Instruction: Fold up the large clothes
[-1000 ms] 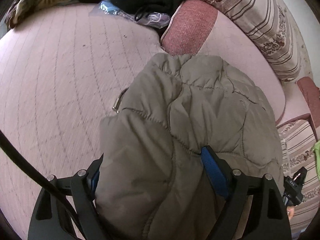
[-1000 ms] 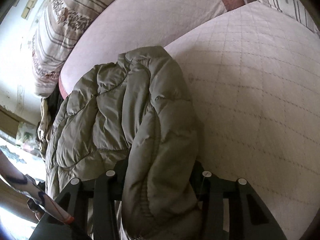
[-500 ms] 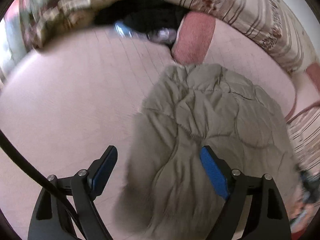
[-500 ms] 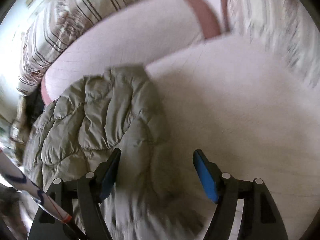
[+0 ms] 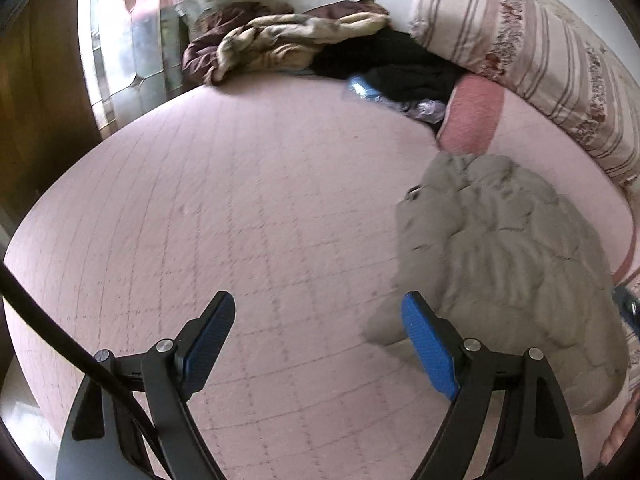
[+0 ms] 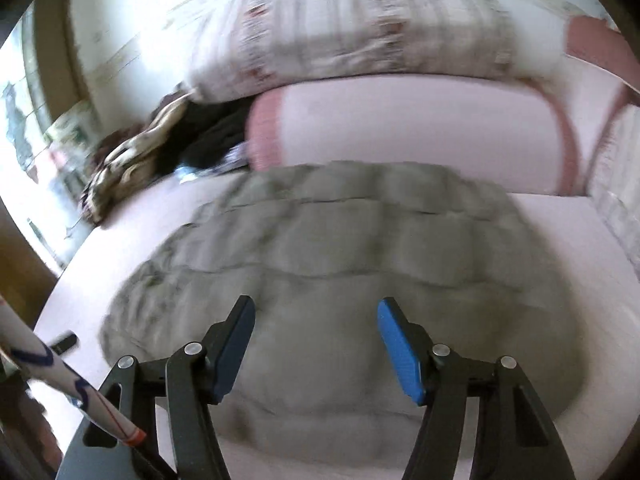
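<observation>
The olive quilted jacket (image 6: 340, 272) is lying bunched in a folded heap on the pink quilted bed (image 5: 240, 220), just in front of the pink pillow (image 5: 472, 120) and touching its lower edge. The left gripper (image 5: 316, 336) is hanging over bare bedspread beside the jacket, its jaws standing wide with nothing between them. The right gripper (image 6: 316, 344) is hovering above the jacket; its jaws have just been closing a little, standing apart and gripping nothing. Beyond the pillow, a striped bolster (image 5: 532, 60) is lying, with a crumpled blanket (image 5: 288, 40) to its left.
</observation>
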